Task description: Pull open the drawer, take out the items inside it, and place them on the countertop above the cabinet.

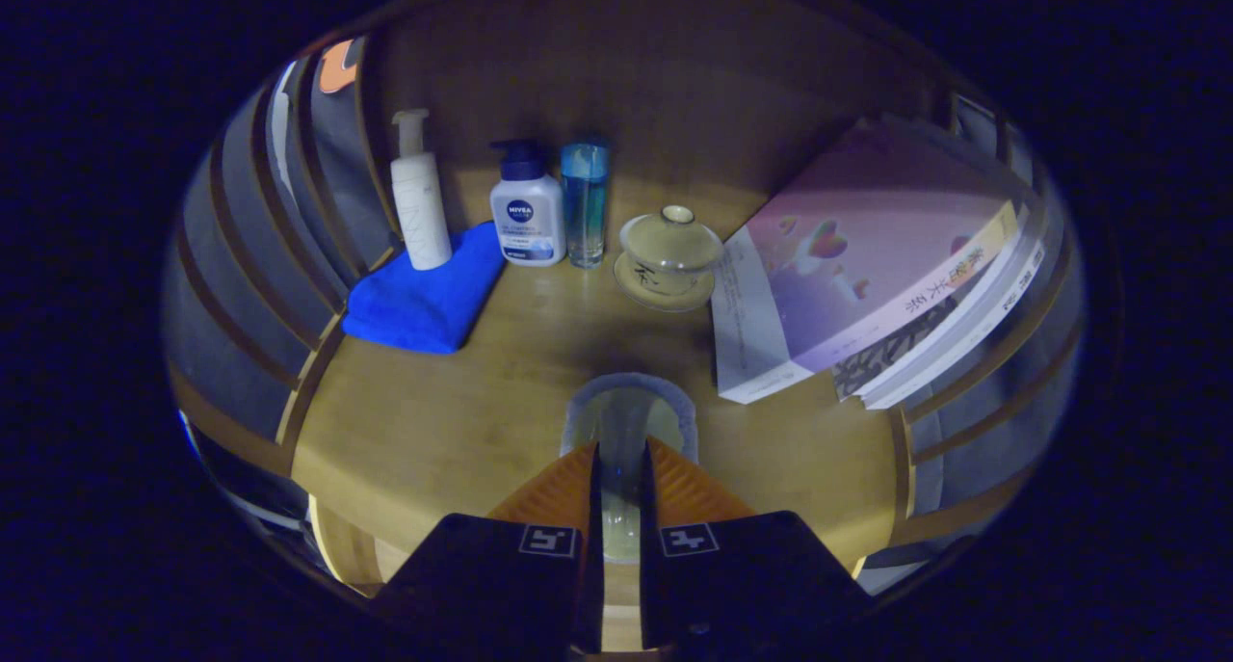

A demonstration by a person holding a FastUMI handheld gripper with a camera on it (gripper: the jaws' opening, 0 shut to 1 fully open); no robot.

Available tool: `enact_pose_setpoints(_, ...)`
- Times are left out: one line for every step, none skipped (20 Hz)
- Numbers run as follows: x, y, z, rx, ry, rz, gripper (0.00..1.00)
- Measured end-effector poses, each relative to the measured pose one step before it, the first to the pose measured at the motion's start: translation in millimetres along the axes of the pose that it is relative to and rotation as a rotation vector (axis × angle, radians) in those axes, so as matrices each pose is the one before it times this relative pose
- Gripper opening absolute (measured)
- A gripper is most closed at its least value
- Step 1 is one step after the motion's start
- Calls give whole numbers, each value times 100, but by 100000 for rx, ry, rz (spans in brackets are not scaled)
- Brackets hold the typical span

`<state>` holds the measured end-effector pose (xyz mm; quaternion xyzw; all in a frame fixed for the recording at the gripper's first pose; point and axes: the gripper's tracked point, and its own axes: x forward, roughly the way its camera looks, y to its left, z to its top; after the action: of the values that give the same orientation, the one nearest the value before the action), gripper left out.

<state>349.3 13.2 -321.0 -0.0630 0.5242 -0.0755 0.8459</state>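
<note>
Wooden countertop (453, 431) (slatted sides) bears a blue cloth (424, 301); claw (621, 460) pinches a clear glass cup (628, 421).

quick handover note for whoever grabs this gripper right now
Gripper: fingers nearly closed on the rim of a clear glass cup, held over the wooden countertop.
Beyond the fingers: folded blue cloth, white pump bottle, blue-capped white bottle, clear blue bottle, lidded glass teacup on a saucer, stack of books.
Done: cup reached the top.
Left: release it; check the drawer.
</note>
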Motion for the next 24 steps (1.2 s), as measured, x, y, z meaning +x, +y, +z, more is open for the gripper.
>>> enact_pose_setpoints(272, -138, -9, 372, -461, -1040, 18)
enact_pose_setpoints(567, 229, -295, 2613, 513, 562, 21)
enact_pose_setpoints(-338, 222, 153, 2947, -587, 1599, 24)
enact_pose_setpoints(687, -214, 99, 895, -1348, -798, 27)
enact_pose_setpoints(-375, -330, -665, 596, 1619, 709, 31)
enact_pose_setpoints(-499, 144, -28, 1400, 492, 2130, 35)
enact_pose_setpoints(-495, 93, -111, 1236, -440, 1448, 38)
enact_pose_setpoints(-893, 213, 11, 1175, -1300, 1996, 42)
enact_pose_setpoints(-943, 96, 48, 461, -1631, 1129, 45)
enact_pose_setpoints(-1222, -311, 16, -91, -2145, 9, 49)
enact_pose_setpoints(-1159, -83, 100, -75, -2378, 302, 49)
enact_pose_setpoints(-1182, 173, -199, -219, -2226, 1054, 50)
enact_pose_setpoints(-1078, 161, -396, -840, -1389, 786, 53)
enact_pose_setpoints(-933, -86, -1190, -2214, 694, 730, 56)
enact_pose_setpoints(-1026, 344, -937, -1450, 165, 2531, 58)
enact_pose_setpoints(-1059, 374, -1144, -882, 96, 1672, 61)
enact_pose_setpoints(-886, 221, -733, -217, -1123, 1552, 64)
enact_pose_setpoints(-992, 221, -825, -519, -872, 1406, 67)
enact_pose_setpoints(-1004, 435, -893, -219, -1181, 2623, 70)
enact_pose_setpoints(-872, 699, -1124, -677, -684, 3301, 69)
enact_pose_setpoints(-1183, 451, -917, -152, -1113, 2354, 69)
enact_pose_setpoints(-1034, 217, -860, -803, -1365, 1919, 69)
enact_pose_setpoints(-1009, 67, -766, -444, -2230, 899, 69)
enact_pose_setpoints(-1097, 150, -671, -498, -2587, 727, 69)
